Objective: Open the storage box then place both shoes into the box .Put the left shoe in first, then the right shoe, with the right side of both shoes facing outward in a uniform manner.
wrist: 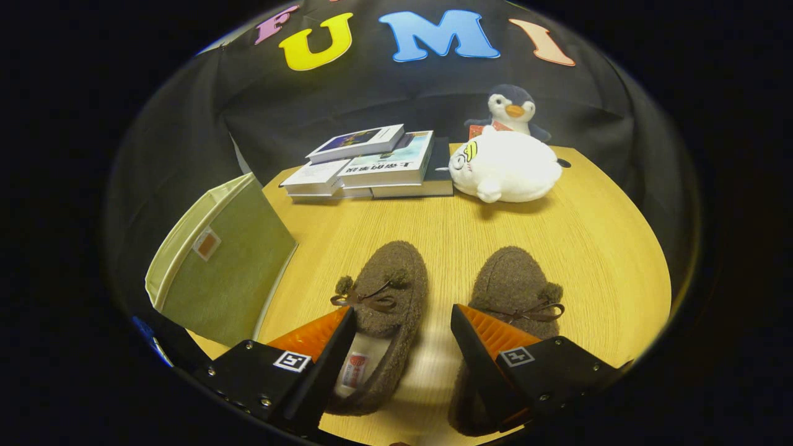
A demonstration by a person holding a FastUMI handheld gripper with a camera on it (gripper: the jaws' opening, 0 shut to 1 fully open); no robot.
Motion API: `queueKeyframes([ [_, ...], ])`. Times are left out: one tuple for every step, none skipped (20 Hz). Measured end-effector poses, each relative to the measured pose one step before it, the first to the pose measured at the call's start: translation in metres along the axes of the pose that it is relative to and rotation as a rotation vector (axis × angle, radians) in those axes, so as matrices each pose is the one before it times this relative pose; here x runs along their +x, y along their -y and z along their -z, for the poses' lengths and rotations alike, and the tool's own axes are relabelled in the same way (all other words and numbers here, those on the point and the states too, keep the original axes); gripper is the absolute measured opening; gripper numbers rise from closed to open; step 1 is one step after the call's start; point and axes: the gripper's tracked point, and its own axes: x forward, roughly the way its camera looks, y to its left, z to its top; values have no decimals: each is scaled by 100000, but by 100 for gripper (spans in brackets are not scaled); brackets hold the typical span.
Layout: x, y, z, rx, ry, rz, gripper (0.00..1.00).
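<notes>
Shoes [446,310] side by side under open claw [403,347], fingers apart.

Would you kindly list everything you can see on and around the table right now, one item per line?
Storage box: one, green fabric, at the table's edge, left of the shoes.
Shoes: two, brown and fuzzy with bows, side by side; left shoe between the fingers, right shoe by the right finger.
Books: a stack of several, light covers, beyond the shoes.
Plush pig: one, white, right of the books.
Plush penguin: one, dark and white, behind the pig.
Table: one, light wood.
Gripper: one, fingers open, holding nothing, over the shoes' heels.
</notes>
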Motion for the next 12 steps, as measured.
queueKeyframes([
  [248,-22,284,-560,-922,34,95],
  [334,52,133,-425,-996,172,95],
  [144,42,93,49,-677,51,95],
  [185,-64,97,439,-640,-128,95],
  [196,-23,66,468,-727,-203,95],
  [244,-67,170,396,-925,-179,95],
  [165,49,43,262,-594,-62,94],
  [228,31,124,34,-677,-3,94],
  [87,-51,52,259,-795,-417,90],
  [111,-228,121,758,-880,-1133,90],
  [173,-215,188,1233,-1193,-756,81],
  [100,-287,127,1427,-895,-1141,78],
])
